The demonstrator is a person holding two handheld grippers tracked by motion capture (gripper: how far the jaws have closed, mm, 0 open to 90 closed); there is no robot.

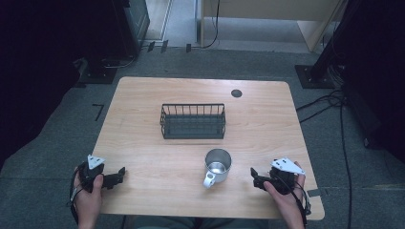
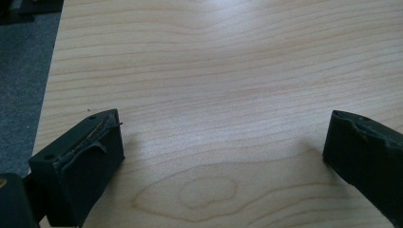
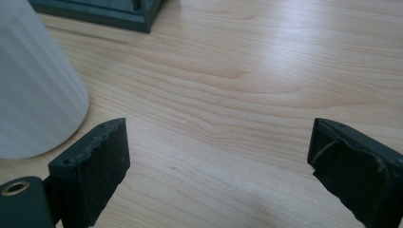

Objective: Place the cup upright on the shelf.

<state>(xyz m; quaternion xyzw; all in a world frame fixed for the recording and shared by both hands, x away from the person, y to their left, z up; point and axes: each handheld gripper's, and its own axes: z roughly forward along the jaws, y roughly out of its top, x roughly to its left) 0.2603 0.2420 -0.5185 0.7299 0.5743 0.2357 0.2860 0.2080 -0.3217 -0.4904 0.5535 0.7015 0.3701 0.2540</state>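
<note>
A metal mug [image 1: 218,164] with a white handle stands upright on the wooden table [image 1: 143,143], near its front edge. Behind it, at the table's middle, sits a black wire basket [image 1: 193,121]. My left gripper [image 1: 120,175] rests at the front left of the table, open, with bare wood between its jaws [image 2: 223,137]. At the front right my right gripper [image 1: 254,177] is open too, holding nothing. In the right gripper view the mug's pale side [image 3: 33,90] rises at the left, beside the left jaw, and the basket's base [image 3: 104,12] shows at the top.
A small dark round grommet [image 1: 236,93] sits in the table's far right part. Grey carpet surrounds the table, with cables [image 1: 329,102] on the floor to the right and dark stands at the back corners.
</note>
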